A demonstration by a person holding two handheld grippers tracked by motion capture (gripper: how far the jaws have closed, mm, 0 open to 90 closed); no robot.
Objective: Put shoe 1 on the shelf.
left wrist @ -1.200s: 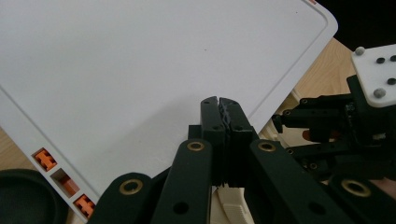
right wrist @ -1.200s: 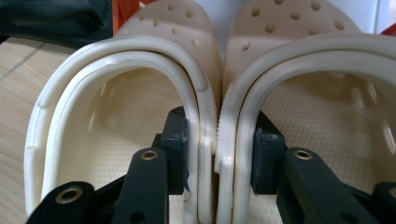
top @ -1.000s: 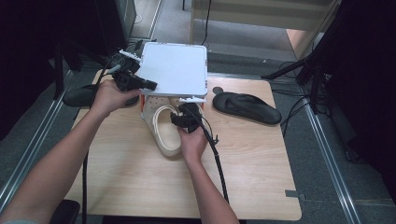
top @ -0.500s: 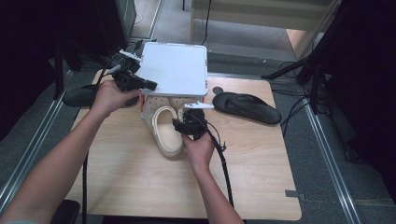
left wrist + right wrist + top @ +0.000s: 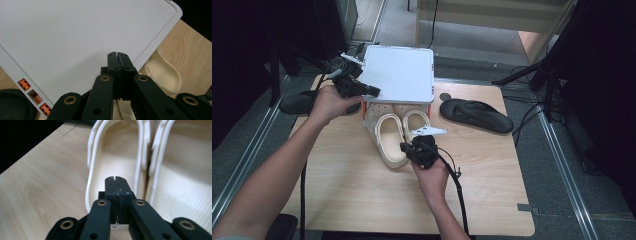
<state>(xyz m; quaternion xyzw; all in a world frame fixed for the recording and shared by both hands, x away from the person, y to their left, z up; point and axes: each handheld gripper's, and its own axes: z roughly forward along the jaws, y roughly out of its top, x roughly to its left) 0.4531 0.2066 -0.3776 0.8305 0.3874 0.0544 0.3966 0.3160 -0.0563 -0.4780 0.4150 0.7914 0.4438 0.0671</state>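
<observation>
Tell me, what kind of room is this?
Probably a lab or workshop set up for recording. A small wooden table stands among dark stands and loose cables, and hand-held grippers work on cream clogs by a white lid.

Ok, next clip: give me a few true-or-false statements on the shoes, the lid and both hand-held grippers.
1. Two cream foam clogs lie side by side on the wooden table. True.
2. The black flip-flop sandal sits between the clogs. False: it lies apart, to their right.
3. The right hand-held gripper stands wide open. False: its jaws are shut, with nothing between them.
4. The left hand-held gripper is by the white plastic lid. True.
</observation>
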